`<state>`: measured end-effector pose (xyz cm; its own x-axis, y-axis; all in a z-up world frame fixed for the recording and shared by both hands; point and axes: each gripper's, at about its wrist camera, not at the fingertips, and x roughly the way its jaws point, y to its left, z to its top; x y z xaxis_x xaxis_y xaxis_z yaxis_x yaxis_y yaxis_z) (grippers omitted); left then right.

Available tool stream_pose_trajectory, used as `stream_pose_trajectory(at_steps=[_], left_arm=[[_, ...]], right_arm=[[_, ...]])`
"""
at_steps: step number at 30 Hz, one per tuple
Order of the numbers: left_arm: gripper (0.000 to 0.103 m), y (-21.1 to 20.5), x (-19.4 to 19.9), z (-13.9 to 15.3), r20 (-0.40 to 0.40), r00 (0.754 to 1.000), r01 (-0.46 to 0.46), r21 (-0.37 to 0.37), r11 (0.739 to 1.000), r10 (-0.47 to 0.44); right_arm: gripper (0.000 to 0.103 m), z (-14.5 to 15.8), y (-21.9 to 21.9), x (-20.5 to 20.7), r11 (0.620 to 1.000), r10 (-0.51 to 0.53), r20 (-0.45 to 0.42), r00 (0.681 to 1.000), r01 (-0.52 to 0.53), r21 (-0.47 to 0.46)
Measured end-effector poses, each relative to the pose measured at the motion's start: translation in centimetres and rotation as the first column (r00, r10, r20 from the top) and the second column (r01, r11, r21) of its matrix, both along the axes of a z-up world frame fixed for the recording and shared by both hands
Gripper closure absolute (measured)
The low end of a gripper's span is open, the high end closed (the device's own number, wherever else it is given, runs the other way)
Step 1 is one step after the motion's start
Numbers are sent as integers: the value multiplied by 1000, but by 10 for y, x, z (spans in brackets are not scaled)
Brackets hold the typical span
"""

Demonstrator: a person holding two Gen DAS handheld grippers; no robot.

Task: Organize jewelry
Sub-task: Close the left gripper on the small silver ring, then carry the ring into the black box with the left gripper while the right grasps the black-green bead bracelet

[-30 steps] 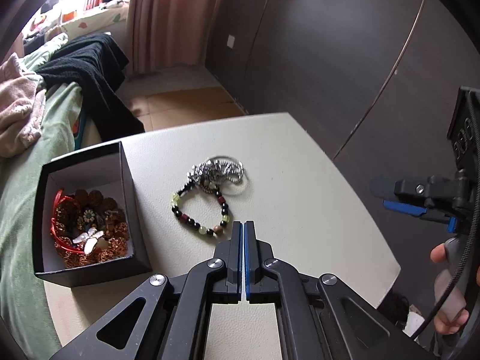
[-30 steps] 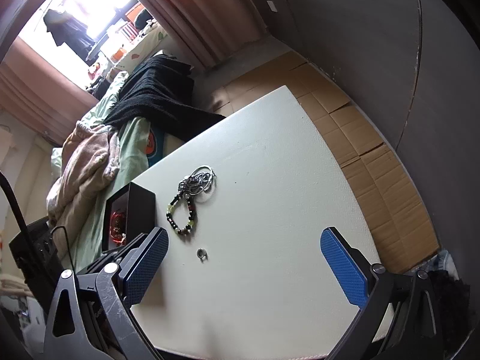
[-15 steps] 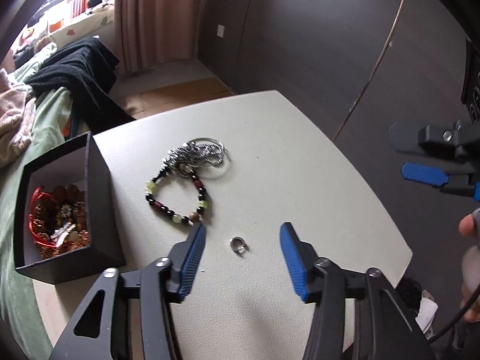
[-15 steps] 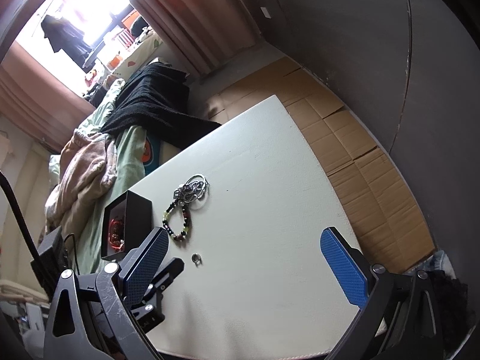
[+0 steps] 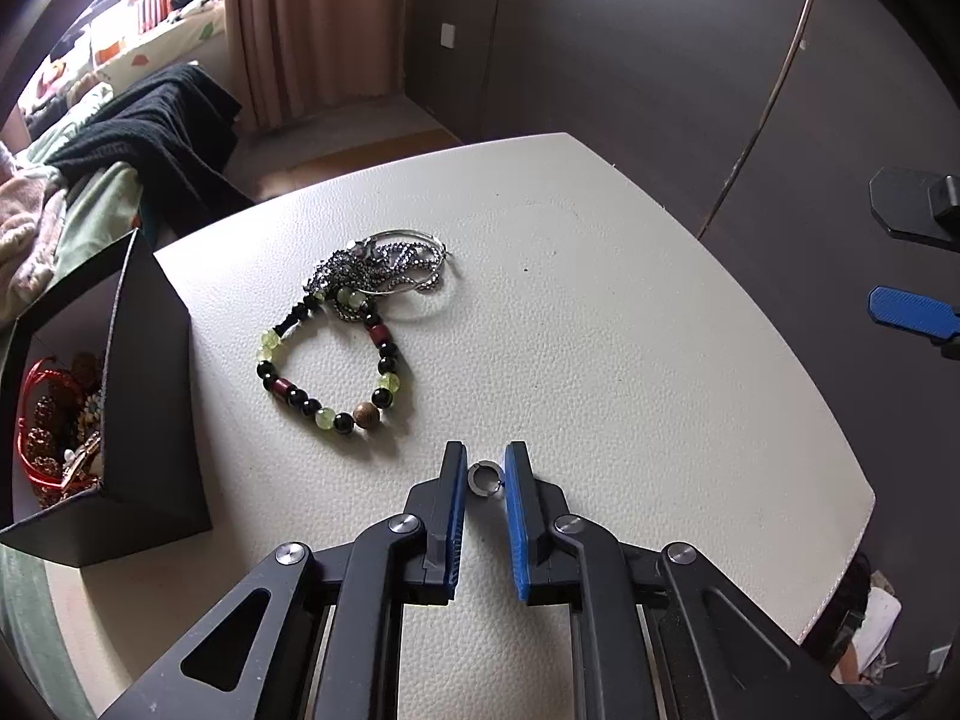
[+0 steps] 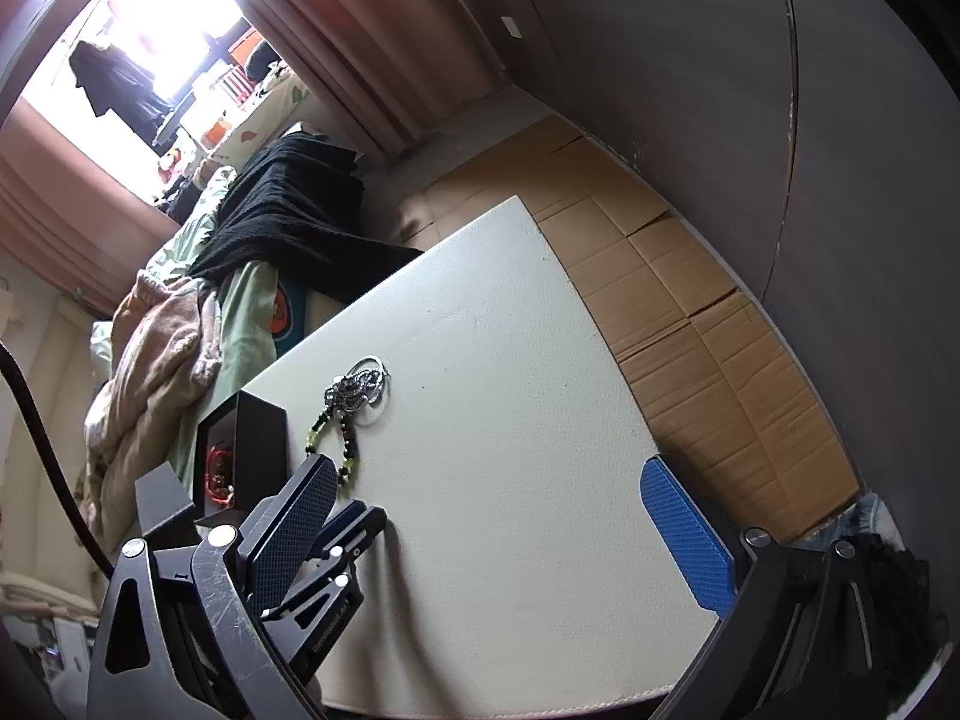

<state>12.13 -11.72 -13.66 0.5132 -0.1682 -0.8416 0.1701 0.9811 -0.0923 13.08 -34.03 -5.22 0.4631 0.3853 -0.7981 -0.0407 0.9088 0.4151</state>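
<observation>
Black box at the table's left edge, open top, holds red cord and brown/gold beaded pieces; exact items hard to tell.

Left gripper low over the table, jaws have just been closing and are nearly together with the small silver ring between the blue pads; ring looks to touch the right pad, contact with the left unclear.

Vs 0.5 s ago: jaws were wide, ring lay loose ahead of them.

Beaded bracelet lies flat just right of the box, tangled silver chain overlapping its far end.

Right gripper hovers wide open, holding nothing.

White textured table, cardboard on the floor, dark wall panels, bed with clothes at left.
</observation>
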Motion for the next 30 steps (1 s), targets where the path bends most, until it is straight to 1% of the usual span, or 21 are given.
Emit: stream_pose_trajectory(at_steps=[3, 5, 9, 12, 14, 16, 20, 22, 23, 25, 28, 30], left_arm=[[90, 2, -1, 3, 3, 1000, -4, -9, 1000, 4], [90, 9, -3, 13, 24, 1000, -15, -32, 999, 15], [90, 35, -8, 42, 79, 994, -62, -88, 994, 69], [90, 56, -11, 54, 96, 988, -107, -125, 986, 119], [90, 69, -13, 61, 110, 983, -133, -144, 981, 149], [90, 80, -15, 67, 121, 978, -151, -162, 975, 172], [90, 99, -13, 74, 129, 968, -188, -192, 963, 214], [90, 110, -12, 76, 128, 962, -210, -210, 955, 240], [90, 116, -12, 77, 127, 959, -223, -219, 950, 254], [90, 125, -12, 78, 125, 953, -241, -234, 942, 275], [90, 138, -11, 79, 119, 945, -268, -256, 929, 306], [90, 146, -11, 81, 116, 939, -284, -271, 920, 324]], right_arm=[[0, -2, 6, 1, 1000, 9, -3, 1000, -9, -8], [0, -3, 10, 1, 1000, 17, -7, 1000, -17, -9], [0, -7, 20, 2, 999, 41, -9, 999, -41, 3], [0, -9, 31, 2, 998, 62, -9, 998, -62, 20], [4, -10, 38, 2, 997, 73, -7, 997, -73, 28], [15, -12, 45, 3, 996, 85, -10, 996, -84, 33], [22, -18, 57, 7, 995, 93, -16, 996, -92, 48], [32, -22, 63, 11, 993, 100, -22, 995, -98, 67], [34, -25, 67, 12, 993, 103, -27, 994, -101, 69], [41, -30, 76, 15, 993, 110, -34, 993, -108, 50], [47, -38, 92, 20, 991, 129, -44, 991, -128, 27], [49, -40, 104, 22, 989, 145, -39, 989, -145, 3]])
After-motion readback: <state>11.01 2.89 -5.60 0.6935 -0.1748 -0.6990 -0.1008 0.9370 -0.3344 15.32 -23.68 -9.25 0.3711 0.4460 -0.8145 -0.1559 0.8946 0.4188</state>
